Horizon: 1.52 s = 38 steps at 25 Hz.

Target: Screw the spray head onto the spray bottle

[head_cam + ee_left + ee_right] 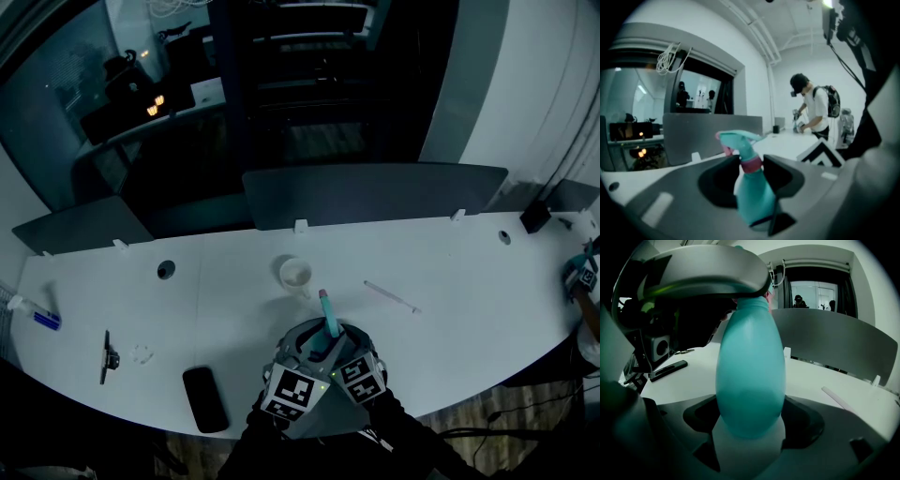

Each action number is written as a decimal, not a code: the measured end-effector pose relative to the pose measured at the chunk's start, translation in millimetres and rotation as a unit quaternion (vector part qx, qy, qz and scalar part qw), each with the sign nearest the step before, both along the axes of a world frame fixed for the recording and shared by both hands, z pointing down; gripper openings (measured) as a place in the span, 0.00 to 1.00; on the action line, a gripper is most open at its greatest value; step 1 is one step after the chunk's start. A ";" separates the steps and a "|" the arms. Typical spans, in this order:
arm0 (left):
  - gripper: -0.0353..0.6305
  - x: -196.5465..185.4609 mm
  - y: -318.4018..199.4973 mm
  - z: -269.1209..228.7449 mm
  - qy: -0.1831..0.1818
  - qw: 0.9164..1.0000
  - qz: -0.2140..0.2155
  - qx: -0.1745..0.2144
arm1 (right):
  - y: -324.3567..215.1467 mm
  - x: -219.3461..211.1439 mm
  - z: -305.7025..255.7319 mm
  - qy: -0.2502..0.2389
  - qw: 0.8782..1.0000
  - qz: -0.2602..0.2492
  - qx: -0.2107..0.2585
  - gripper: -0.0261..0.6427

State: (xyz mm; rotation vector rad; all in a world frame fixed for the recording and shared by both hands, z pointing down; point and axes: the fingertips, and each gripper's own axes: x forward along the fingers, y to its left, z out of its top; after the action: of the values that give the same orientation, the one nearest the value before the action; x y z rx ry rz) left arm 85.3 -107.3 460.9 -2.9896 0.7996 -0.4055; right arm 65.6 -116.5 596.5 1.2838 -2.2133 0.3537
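A teal spray bottle [749, 376] stands upright over the near edge of the white table [450, 272]. My right gripper [750, 416] is shut on its round body, one jaw on each side. The teal spray head [738, 139] with its pink collar [751, 164] sits on the bottle's neck, nozzle towards the left of the left gripper view. My left gripper [751, 164] reaches in higher up, its jaws closed against the collar. In the head view both grippers meet at the bottom centre, with the spray head [328, 314] sticking up above them.
A white cup [295, 274] stands just beyond the bottle and a thin white tube [392, 296] lies to its right. A black phone [204, 398], a black tool [106, 356] and a blue-capped marker [45, 319] lie on the left. Grey dividers [375, 192] line the far edge. A person [813, 110] stands far right.
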 end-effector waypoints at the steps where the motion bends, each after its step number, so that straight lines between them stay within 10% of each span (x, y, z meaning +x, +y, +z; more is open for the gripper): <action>1: 0.29 0.6 0.7 0.6 -0.002 1.000 0.004 -0.005 | 0.1 0.4 -0.4 0.000 1.000 0.000 0.000 0.65; 9: 0.30 -1.5 6.3 9.0 -0.041 0.999 0.006 0.020 | 1.8 0.3 -0.8 0.000 1.000 -0.001 0.001 0.65; 20: 0.40 -8.9 -8.6 1.3 0.089 0.984 -0.069 -0.139 | 1.8 0.3 0.1 0.001 1.000 -0.001 0.001 0.65; 27: 0.27 -2.0 -12.1 -0.3 0.102 0.979 -0.076 -0.159 | 2.5 1.0 -0.4 -0.001 1.000 0.000 0.001 0.65; 38: 0.26 4.6 10.6 0.0 -0.003 1.000 0.008 0.001 | 6.5 -1.8 -0.2 -0.001 1.000 -0.011 0.002 0.65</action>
State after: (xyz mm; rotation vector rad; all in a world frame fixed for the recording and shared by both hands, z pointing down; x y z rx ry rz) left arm 89.9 -96.7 460.9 -2.9905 0.7737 -0.4126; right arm 63.8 -110.1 596.3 1.2602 -2.2291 0.3418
